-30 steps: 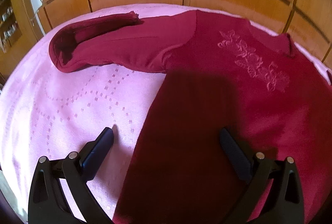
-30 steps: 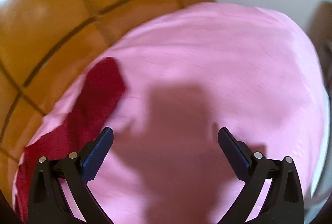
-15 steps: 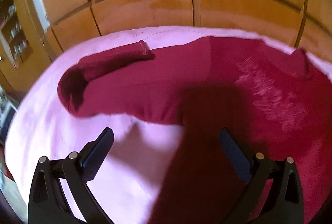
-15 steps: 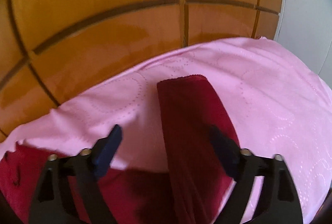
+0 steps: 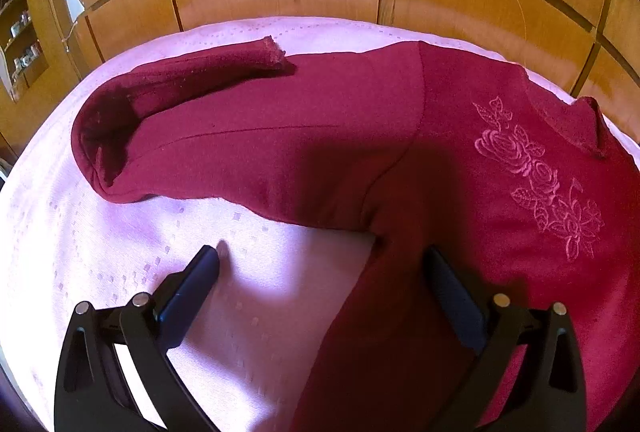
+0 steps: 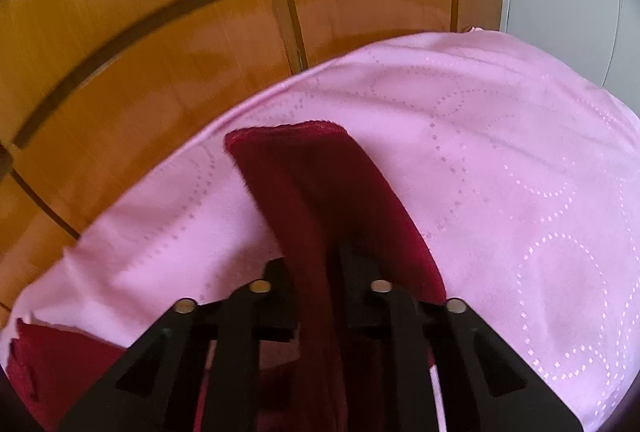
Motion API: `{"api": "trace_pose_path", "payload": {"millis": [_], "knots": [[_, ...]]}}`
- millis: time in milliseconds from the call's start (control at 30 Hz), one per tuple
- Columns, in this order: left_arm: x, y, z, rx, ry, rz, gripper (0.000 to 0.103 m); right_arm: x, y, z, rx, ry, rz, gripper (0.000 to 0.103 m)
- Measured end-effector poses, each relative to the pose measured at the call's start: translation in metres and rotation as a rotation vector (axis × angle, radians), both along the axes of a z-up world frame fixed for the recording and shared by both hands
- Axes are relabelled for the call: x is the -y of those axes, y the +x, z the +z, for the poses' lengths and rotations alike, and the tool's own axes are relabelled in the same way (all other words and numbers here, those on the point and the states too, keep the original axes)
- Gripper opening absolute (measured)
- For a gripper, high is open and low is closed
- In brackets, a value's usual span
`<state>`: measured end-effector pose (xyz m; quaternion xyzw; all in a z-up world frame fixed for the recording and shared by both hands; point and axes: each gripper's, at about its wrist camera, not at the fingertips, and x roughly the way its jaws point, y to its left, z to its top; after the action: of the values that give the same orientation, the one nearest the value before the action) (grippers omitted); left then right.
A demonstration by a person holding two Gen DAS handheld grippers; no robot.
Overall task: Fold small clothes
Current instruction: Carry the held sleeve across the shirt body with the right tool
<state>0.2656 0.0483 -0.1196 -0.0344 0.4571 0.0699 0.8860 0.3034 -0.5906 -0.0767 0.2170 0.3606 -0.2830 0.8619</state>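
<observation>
Right tongs (image 6: pixel 320 264) just closed on maroon sleeve (image 6: pixel 320 184); left tongs (image 5: pixel 320 272) gape empty.

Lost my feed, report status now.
Right gripper just closed on dark red knit sweater's sleeve. Left gripper open over sweater's armpit. Pink bedspread below, nothing blocking.

Right gripper (image 6: pixel 316 264) pinching maroon sleeve (image 6: pixel 304 184) over pink bedcover (image 6: pixel 520 160)

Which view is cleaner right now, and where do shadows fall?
Left wrist: sharp, strong fisheye bend; a dark shadow crosses the maroon top and pink cover ahead of the open left tongs. Right wrist: softer, blurred wood panels; right tongs shut on the sleeve.
</observation>
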Motion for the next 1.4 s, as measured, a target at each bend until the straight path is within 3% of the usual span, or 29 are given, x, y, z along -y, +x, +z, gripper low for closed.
{"api": "trace_pose_path", "payload": {"millis": [233,400,533,833,900,1000,1067,1133,1167,1300,1400], "knots": [[0.001,0.0,0.0,0.001,-0.002,0.0,0.101,-0.037,-0.018,0.033,0.128,0.057,0.081,0.009],[0.0,-0.001,0.0,0.002,-0.005,-0.001,0.101,-0.1,-0.026,0.061,0.244,0.102,0.224,0.009],[0.0,-0.001,0.001,0.003,-0.008,-0.001,0.101,-0.163,-0.022,0.074,0.286,0.134,0.366,0.009],[-0.003,-0.001,0.0,0.007,-0.016,-0.001,0.101,-0.302,-0.015,0.055,0.259,0.249,0.652,0.009],[-0.003,-0.001,0.0,0.007,-0.016,-0.001,0.101,-0.329,-0.012,0.04,0.221,0.285,0.704,0.009],[-0.003,-0.001,0.0,0.006,-0.013,-0.001,0.101,-0.356,-0.01,0.02,0.154,0.249,0.758,0.009],[-0.003,-0.001,0.0,0.003,-0.012,-0.002,0.101,-0.367,-0.01,0.007,0.093,0.235,0.803,0.019],[-0.003,0.0,0.001,-0.003,-0.013,-0.003,0.101,-0.365,-0.019,0.004,0.078,0.237,0.801,0.062],[-0.003,0.0,0.002,-0.01,-0.015,-0.005,0.101,-0.359,-0.026,0.006,0.097,0.246,0.795,0.067],[-0.005,-0.001,0.014,-0.017,-0.084,-0.023,0.101,-0.327,-0.063,0.021,0.192,0.286,0.751,0.068],[-0.005,-0.009,0.037,0.073,-0.182,-0.01,0.101,-0.296,-0.086,0.018,0.221,0.325,0.677,0.068]]}}
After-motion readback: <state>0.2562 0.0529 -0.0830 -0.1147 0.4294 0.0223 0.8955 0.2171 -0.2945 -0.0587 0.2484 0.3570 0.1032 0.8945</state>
